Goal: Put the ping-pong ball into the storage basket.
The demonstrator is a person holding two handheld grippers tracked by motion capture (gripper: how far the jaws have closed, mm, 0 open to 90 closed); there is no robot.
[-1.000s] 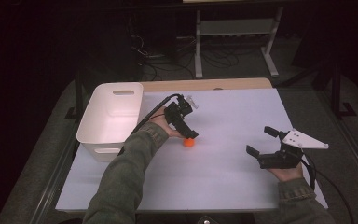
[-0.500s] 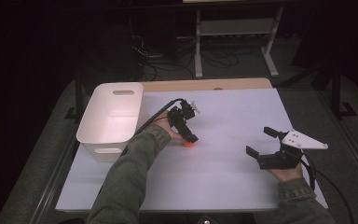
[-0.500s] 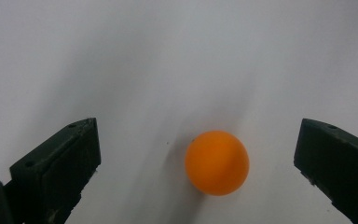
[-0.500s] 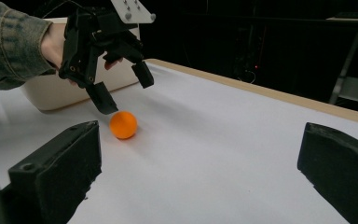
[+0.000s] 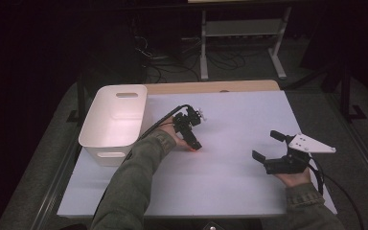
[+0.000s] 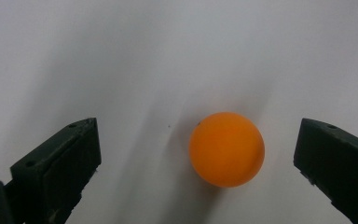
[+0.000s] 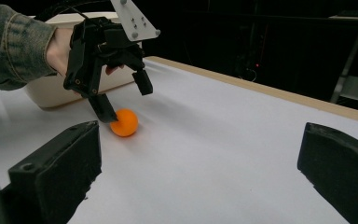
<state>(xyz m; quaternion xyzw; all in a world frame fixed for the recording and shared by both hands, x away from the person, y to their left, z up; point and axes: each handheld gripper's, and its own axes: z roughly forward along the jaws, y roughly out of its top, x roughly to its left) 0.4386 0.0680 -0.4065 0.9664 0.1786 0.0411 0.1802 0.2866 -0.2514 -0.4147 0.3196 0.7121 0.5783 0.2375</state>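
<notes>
Left gripper [image 5: 195,142] down over orange ball [image 6: 226,149] on counter [image 5: 230,182], jaws wide open either side, no contact. Ball mid-counter, right of white bin [image 5: 114,120]. Right gripper [image 5: 267,151] well apart, jaws wide open, empty.

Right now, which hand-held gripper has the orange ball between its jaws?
The left hand-held gripper, beside the white bin: its open jaws straddle the orange ball. The right hand-held gripper sits open, far off.

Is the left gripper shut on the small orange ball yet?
No, open. The left gripper has its black jaws spread either side of the small orange ball, with white table showing in both gaps.
</notes>
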